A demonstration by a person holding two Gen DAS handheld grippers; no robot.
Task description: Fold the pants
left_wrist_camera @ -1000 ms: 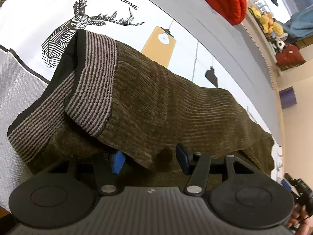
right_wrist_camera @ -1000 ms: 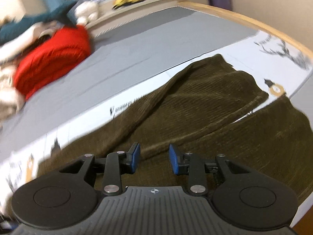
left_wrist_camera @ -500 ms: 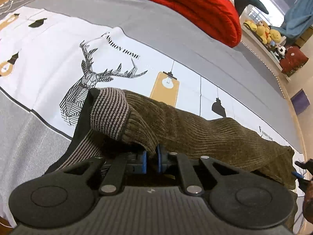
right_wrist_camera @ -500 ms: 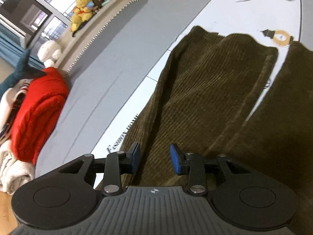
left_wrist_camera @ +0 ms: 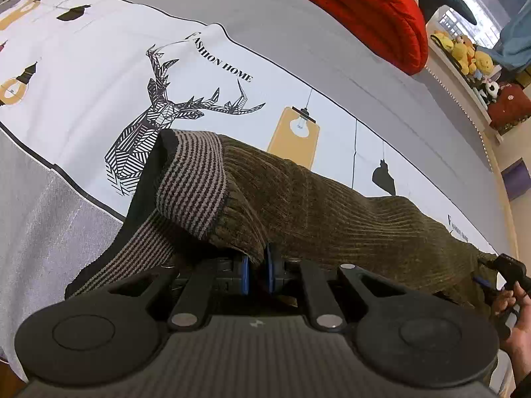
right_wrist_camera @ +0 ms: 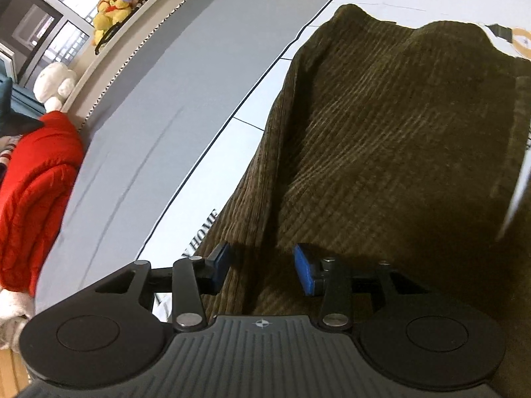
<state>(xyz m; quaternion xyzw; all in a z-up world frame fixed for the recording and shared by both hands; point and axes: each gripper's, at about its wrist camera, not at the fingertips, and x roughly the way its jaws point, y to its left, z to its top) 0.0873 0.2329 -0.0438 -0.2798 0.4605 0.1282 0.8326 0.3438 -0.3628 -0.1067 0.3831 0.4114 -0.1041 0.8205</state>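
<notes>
Folding step: judged early; the pants (left_wrist_camera: 332,205) lie on the bed (left_wrist_camera: 83,106), one end pinched, the other not yet gripped.
Pants: dark olive corduroy, long axis running from the striped waistband (left_wrist_camera: 192,179) at the near left away to the legs at the far right in the left wrist view.
Left gripper (left_wrist_camera: 257,272): jaws clamped together on a fold of corduroy just beside the waistband; cloth rises out of the pinch.
Right gripper (right_wrist_camera: 262,267): jaws apart and opening, low over the leg cloth near its left edge; corduroy lies between and under the pads, not pressed.
Key relation: the leg cloth lies straight ahead of and below the right jaws, which straddle a ridge; the right hand is the nearer one to that end.
Right hand (left_wrist_camera: 512,315): seen at the far right edge of the left view, at the leg end.
Containers: none seen.
Far side: red quilt (left_wrist_camera: 365,10) on the bed; soft toys (right_wrist_camera: 113,3) on a ledge.
</notes>
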